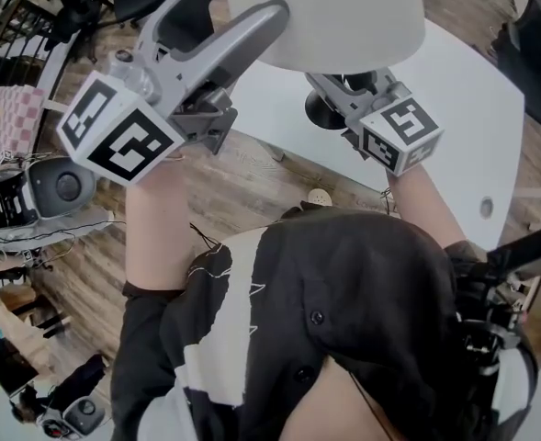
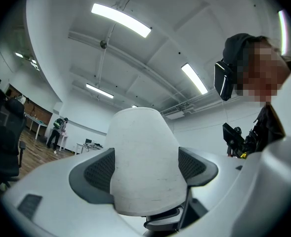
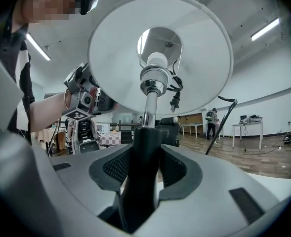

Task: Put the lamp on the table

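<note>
The lamp hangs between both grippers over the near edge of the white table (image 1: 463,108). My left gripper (image 1: 242,12) is shut on its white lampshade (image 1: 325,12); in the left gripper view the shade (image 2: 135,152) fills the gap between the pads of that gripper (image 2: 143,169). Lower down, my right gripper (image 1: 343,85) is shut on the lamp's black stem (image 3: 141,172), which stands between the pads of the right gripper (image 3: 145,167). Above it I see the shade's underside (image 3: 199,58) and the bulb (image 3: 157,59). The dark round base (image 1: 321,113) shows under the shade; whether it touches the table I cannot tell.
A black office chair (image 1: 536,35) stands beyond the table at the right. A grey round machine (image 1: 59,186) and cables lie on the wooden floor at the left. Far off, a person (image 2: 56,132) stands by desks (image 3: 249,122).
</note>
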{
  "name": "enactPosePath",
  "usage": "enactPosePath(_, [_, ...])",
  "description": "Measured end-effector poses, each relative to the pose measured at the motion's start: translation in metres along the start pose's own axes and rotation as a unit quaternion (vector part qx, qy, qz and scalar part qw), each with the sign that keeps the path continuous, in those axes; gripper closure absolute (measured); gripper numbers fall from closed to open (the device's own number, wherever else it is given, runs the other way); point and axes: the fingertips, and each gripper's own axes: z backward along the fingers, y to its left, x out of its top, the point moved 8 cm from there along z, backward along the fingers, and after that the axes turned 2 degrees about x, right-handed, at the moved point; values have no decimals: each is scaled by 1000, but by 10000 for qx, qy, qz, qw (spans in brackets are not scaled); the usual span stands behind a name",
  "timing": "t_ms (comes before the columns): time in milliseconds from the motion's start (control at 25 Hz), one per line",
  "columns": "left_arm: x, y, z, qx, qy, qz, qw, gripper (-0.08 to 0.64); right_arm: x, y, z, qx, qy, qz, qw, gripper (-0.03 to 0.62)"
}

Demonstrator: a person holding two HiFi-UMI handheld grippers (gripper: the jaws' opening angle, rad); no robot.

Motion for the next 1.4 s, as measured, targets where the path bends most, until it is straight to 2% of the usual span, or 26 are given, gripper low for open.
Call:
enactPosePath(240, [-26, 11, -39, 207, -4, -25, 9998, 147, -20, -46, 0, 187, 85, -58, 9998, 425])
enactPosePath(400, [-26, 43, -54, 314, 5, -62, 9995, 147, -20, -72, -28, 336, 135, -130, 9993, 425])
enactPosePath(600, [-51, 25, -61, 382, 103, -62, 9992, 147, -44, -76, -10, 344, 121, -200, 9991, 426])
enactPosePath(760, [-61, 39, -55, 414, 124, 19, 9991, 147, -56, -74, -22, 338, 125, -292, 9989, 426])
enactPosePath(1200, [-97, 62, -61, -45, 216, 19, 9998, 147, -95, -81, -33, -89, 65, -414, 9991, 426])
enactPosePath(1400, [-111, 85, -37, -240, 288, 52, 9993, 147, -115, -60, -54, -356, 9, -446, 9984, 426])
